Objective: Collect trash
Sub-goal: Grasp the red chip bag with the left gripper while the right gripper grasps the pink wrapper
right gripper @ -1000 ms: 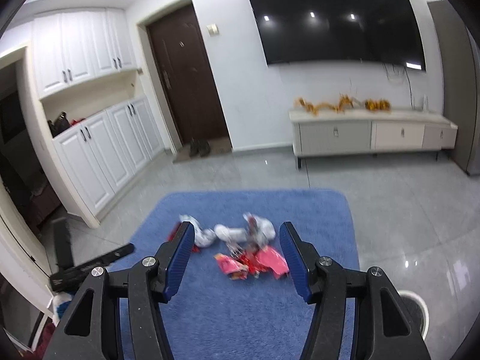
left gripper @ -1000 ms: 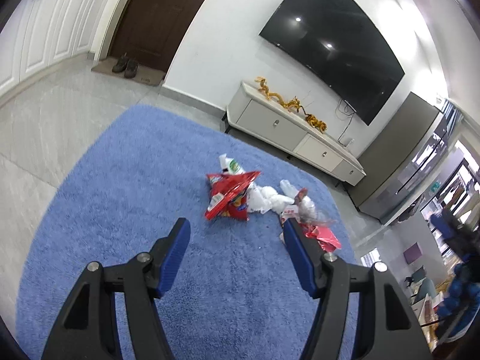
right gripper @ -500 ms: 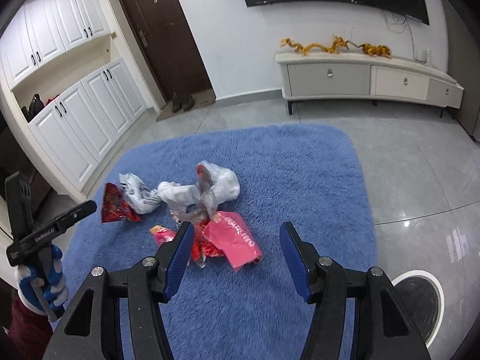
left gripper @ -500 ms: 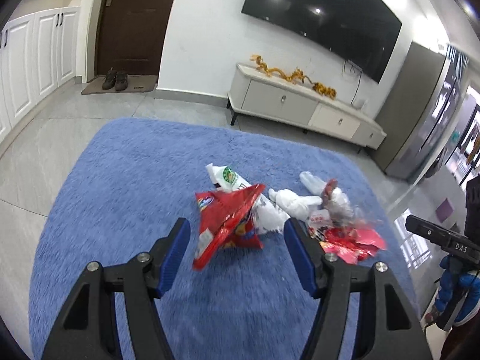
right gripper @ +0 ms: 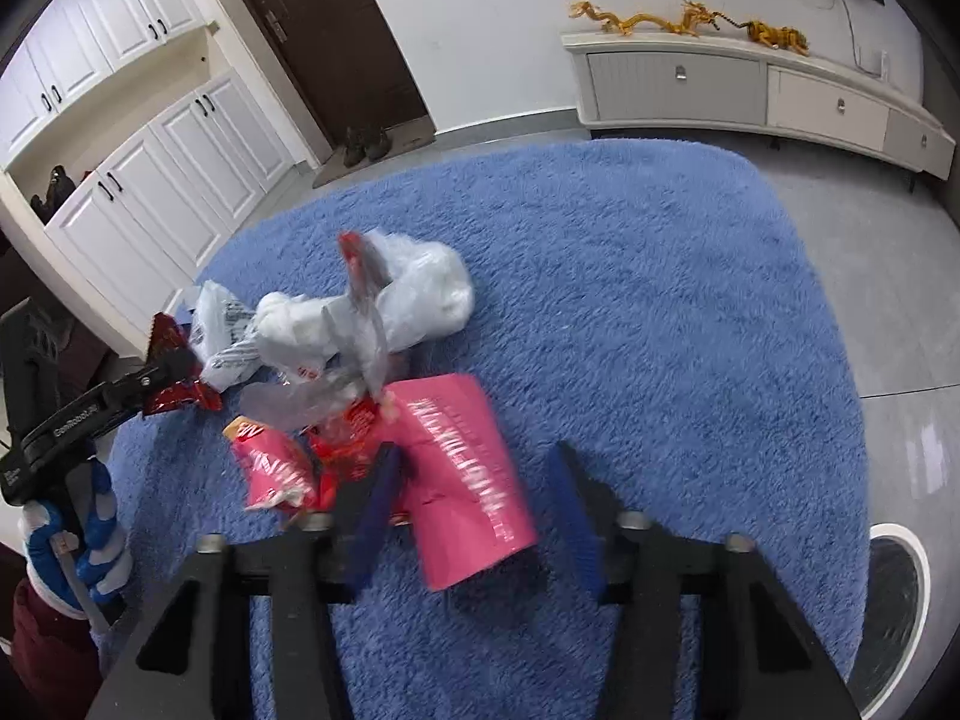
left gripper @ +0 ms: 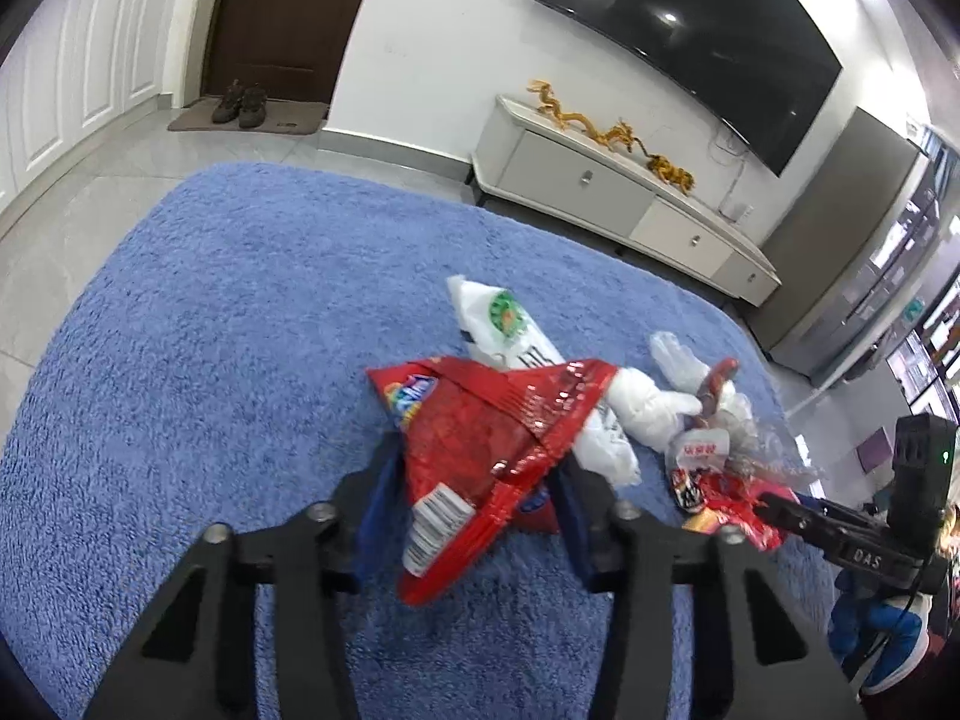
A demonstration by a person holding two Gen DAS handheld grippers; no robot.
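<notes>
A pile of trash lies on a blue shag rug (left gripper: 198, 324). In the left wrist view a red snack bag (left gripper: 480, 444) lies between the open fingers of my left gripper (left gripper: 474, 504), which straddles it low over the rug. White plastic bags (left gripper: 510, 324) and red wrappers (left gripper: 726, 498) lie beyond. In the right wrist view a pink packet (right gripper: 462, 468) lies between the open fingers of my right gripper (right gripper: 474, 504). White plastic bags (right gripper: 420, 294) and a small pink wrapper (right gripper: 273, 462) lie to its left. Each gripper shows in the other's view, left gripper (right gripper: 162, 372), right gripper (left gripper: 774, 507).
A white TV cabinet (left gripper: 606, 192) with gold dragon figures stands against the far wall under a wall TV. White cupboards (right gripper: 156, 180) and a dark door with shoes are at the left. A round floor object (right gripper: 894, 600) sits on the tiles right of the rug.
Both grippers have come down and forward to the trash pile. The left one now straddles the red snack bag, the right one straddles the pink packet. Both stay open.
</notes>
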